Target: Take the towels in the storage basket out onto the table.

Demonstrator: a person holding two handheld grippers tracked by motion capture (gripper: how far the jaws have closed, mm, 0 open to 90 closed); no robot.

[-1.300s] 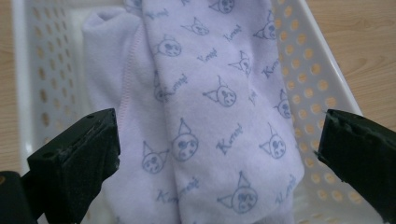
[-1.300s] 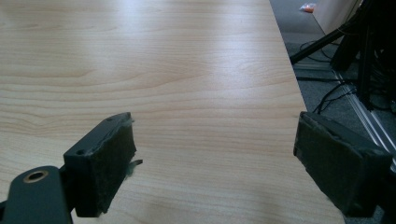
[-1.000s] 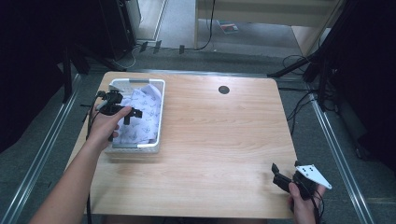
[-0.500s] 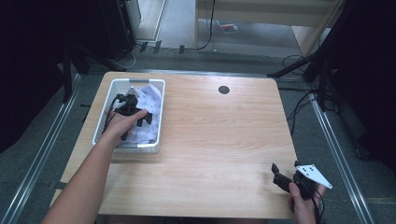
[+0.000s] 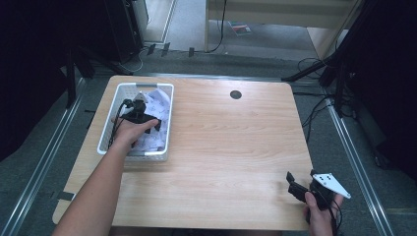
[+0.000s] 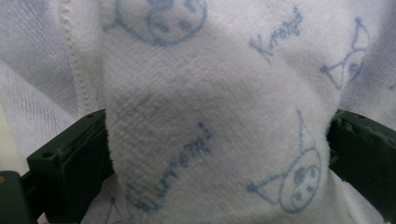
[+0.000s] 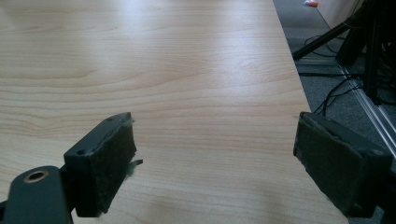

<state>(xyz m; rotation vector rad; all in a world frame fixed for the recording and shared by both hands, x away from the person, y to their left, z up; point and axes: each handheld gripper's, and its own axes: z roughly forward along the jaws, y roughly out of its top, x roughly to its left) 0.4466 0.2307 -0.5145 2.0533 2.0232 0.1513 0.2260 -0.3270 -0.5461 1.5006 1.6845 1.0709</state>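
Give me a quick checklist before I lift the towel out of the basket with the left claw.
1. Left claw around the towel: ok, a fold sits between both jaws.
2. Grip fully closed: cannot tell, the jaws stand wide with cloth bunched between.
3. White basket flat on the table: ok.
4. Basket held down: not ok, nothing steadies it.
5. Right claw free: ok, open and holding nothing, at the table's near right corner.
6. Table space beside the basket: ok, bare wood.

White printed terry towel [image 5: 156, 113] held in white slotted plastic basket [image 5: 109, 129] (far-left) on pale wooden table [image 5: 221, 147], right gripper [image 5: 301, 183] at near-right edge.
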